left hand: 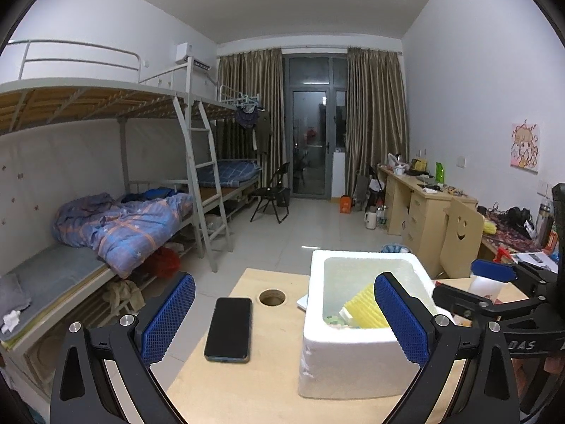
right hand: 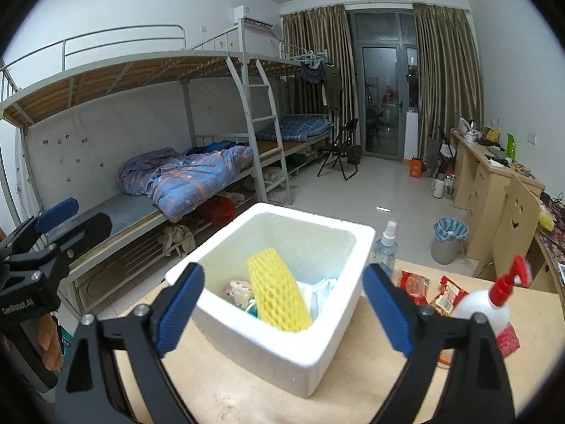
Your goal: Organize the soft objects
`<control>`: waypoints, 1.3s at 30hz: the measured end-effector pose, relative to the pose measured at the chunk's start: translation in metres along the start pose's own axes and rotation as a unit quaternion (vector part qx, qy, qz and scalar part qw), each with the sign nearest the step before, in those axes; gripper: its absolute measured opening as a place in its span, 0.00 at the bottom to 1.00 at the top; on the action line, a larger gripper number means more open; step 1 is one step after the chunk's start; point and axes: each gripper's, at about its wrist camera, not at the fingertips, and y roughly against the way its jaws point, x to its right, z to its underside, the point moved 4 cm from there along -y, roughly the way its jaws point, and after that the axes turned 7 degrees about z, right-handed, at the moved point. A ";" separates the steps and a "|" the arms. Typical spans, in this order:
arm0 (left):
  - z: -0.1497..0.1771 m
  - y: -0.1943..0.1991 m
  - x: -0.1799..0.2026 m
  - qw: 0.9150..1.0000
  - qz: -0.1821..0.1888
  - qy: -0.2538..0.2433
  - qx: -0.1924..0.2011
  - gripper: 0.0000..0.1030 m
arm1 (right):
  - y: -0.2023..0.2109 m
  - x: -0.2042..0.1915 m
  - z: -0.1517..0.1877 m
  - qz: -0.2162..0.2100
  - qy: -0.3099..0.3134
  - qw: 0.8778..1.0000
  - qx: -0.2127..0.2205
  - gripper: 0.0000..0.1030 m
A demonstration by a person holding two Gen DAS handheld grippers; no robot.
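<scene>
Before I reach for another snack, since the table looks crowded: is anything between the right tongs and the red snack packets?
Nothing visible blocks them. The red snack packets lie just right of the open right tongs, beside the foam box; only the spray bottle stands close.

The foam net (right hand: 279, 291) lies in the box (right hand: 282, 349) on the table (right hand: 423, 388) — phone (left hand: 229, 329) to its left.

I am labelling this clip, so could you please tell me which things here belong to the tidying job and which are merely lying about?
Part of the job:
- white foam box
- yellow foam net sleeve inside it
- red snack packets on the table

Lying about:
- black phone
- clear spray bottle
- white bottle with red pump
- pale wooden table
</scene>
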 end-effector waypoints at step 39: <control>0.041 0.100 0.089 0.993 0.114 -0.033 0.025 1.00 | 0.122 0.032 0.063 0.099 -0.046 0.990 0.087 1.00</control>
